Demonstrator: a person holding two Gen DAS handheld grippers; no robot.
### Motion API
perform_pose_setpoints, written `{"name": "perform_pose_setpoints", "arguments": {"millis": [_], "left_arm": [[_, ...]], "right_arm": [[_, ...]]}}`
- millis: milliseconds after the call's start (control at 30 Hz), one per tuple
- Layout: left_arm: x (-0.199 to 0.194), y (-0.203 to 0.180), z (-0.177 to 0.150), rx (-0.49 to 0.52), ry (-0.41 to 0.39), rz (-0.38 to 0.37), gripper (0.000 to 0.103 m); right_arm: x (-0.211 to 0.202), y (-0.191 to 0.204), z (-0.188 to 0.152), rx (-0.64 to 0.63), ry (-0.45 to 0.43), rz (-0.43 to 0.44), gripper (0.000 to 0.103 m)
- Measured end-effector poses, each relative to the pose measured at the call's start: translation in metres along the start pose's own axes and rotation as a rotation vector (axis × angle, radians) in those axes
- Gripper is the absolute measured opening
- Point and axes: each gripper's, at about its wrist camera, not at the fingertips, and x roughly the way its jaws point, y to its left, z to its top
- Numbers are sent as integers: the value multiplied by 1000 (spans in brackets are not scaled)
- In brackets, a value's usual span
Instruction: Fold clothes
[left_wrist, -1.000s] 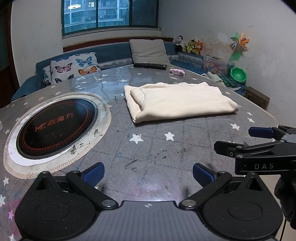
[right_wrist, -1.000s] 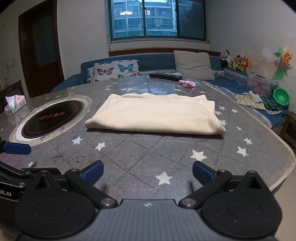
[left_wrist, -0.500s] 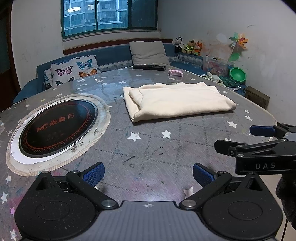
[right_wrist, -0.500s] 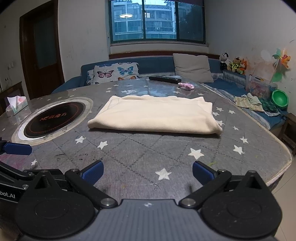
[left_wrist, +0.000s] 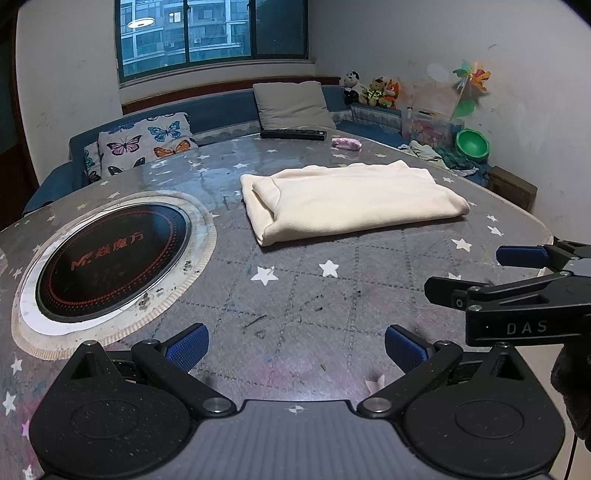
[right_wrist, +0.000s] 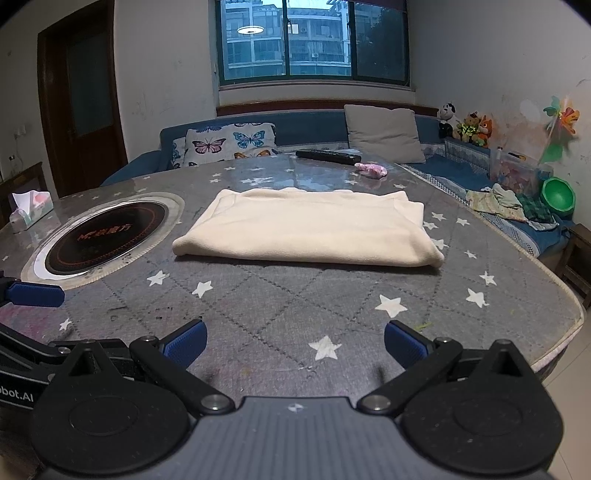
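A cream garment (left_wrist: 351, 201) lies folded into a flat rectangle on the grey star-patterned table (left_wrist: 295, 295); it also shows in the right wrist view (right_wrist: 306, 230). My left gripper (left_wrist: 295, 345) is open and empty, hovering over the table's near edge, well short of the garment. My right gripper (right_wrist: 293, 343) is open and empty, also back at the near edge. The right gripper's side shows at the right of the left wrist view (left_wrist: 517, 273). The left gripper's blue pad shows at the left of the right wrist view (right_wrist: 35, 294).
A round black induction hob (left_wrist: 110, 264) is set into the table on the left. A black remote (left_wrist: 293, 134) and a small pink object (left_wrist: 345, 143) lie at the far edge. A tissue box (right_wrist: 29, 210) sits far left. A sofa with cushions (right_wrist: 229, 142) runs behind.
Both grippers have drawn back and risen slightly from the table; the garment looks a little farther away. The garment has not moved. Both stay open.
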Motion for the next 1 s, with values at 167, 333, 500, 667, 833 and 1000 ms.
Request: {"name": "perform_pose_setpoints", "arguments": {"millis": [167, 333, 500, 667, 833, 1000], "left_arm": [[4, 0, 3, 6, 5, -2, 103], [9, 1, 6, 10, 12, -5, 103], [15, 2, 10, 10, 16, -7, 103], [20, 3, 13, 10, 18, -8, 103], [25, 4, 16, 10, 20, -8, 103], [31, 5, 19, 8, 22, -6, 103]], "right_arm": [[5, -1, 1, 1, 7, -2, 103], [11, -2, 3, 4, 17, -3, 103], [18, -3, 7, 7, 22, -5, 103], [24, -5, 10, 9, 28, -6, 103], [30, -7, 12, 14, 34, -4, 103], [34, -7, 15, 15, 35, -2, 103]]}}
